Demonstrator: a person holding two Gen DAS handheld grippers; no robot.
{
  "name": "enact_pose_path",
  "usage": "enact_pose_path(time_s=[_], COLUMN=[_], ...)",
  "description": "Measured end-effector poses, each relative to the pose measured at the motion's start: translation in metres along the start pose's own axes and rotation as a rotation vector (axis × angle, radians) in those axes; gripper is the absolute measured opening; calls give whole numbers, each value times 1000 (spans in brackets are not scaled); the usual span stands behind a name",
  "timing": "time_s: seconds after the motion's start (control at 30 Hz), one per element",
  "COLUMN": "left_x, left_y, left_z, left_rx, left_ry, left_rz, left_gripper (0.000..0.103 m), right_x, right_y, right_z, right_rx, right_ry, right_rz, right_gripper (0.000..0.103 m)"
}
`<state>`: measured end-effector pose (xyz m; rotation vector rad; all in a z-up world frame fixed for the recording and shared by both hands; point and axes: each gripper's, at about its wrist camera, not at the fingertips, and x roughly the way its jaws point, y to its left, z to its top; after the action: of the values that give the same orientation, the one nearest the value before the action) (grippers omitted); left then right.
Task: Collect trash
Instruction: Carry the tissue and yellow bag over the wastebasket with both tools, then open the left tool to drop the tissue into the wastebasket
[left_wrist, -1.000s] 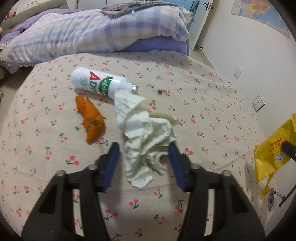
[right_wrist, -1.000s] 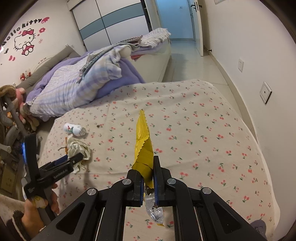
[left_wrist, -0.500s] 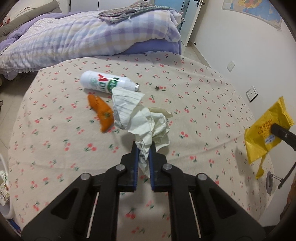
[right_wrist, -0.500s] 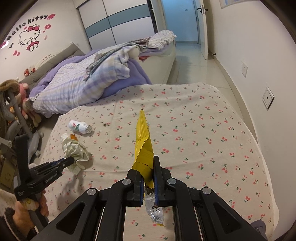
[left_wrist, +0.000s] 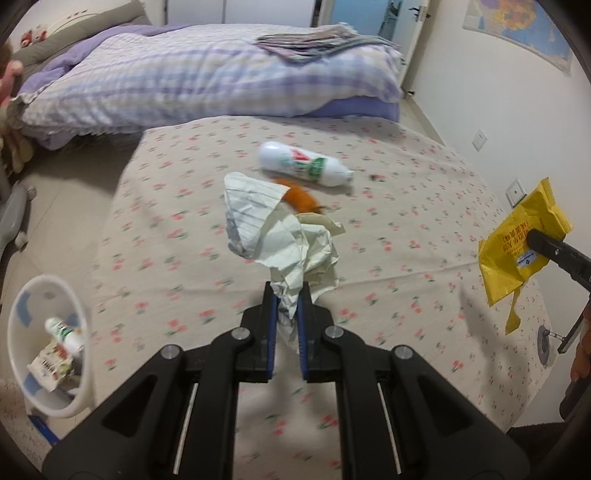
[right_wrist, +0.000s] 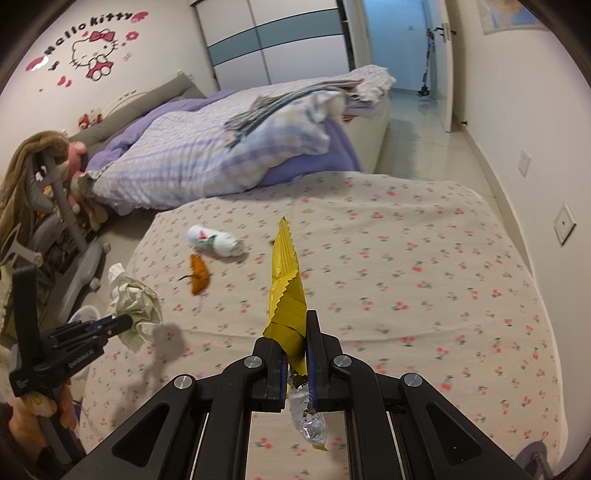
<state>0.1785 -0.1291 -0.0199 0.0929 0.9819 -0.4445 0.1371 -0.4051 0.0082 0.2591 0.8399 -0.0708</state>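
Above the bed, the left gripper pinches one crumpled paper, the right gripper one yellow wrapper; one bottle and one orange peel lie mid-sheet, one bin beside the left edge.

Wall sticker: "Hello Kitty" in dark and pink letters, arched over the cat figure.
Yellow wrapper: dark Chinese characters and a small blue-and-white label, too small to read.
White bottle: red and green label, lettering blurred.
Left gripper: white brand lettering on its black body, not legible.
Wall map: no readable text.
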Motion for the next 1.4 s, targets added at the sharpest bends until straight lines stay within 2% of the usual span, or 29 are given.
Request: enact_pose_path(time_s=[0.77, 1.17, 1.33, 1.37, 1.4], left_x=[-57, -66, -68, -69, -69], left_y=[157, 228, 247, 250, 252], left_z=[-36, -63, -71, -72, -72], left_rx=[-205, -298, -314, -316, -317], left_ry=[-4, 23, 27, 24, 29], left_rz=[161, 232, 235, 231, 232], left_gripper=[11, 11, 12, 14, 24], right_x=[50, 73, 82, 83, 85], right_y=[158, 241, 274, 277, 284], right_z=[0, -5, -9, -10, -11], right_rx=[-203, -276, -302, -306, -311], right_ry=[72, 91, 101, 102, 105], right_rz=[130, 218, 254, 260, 268], right_gripper=[9, 9, 9, 9, 9])
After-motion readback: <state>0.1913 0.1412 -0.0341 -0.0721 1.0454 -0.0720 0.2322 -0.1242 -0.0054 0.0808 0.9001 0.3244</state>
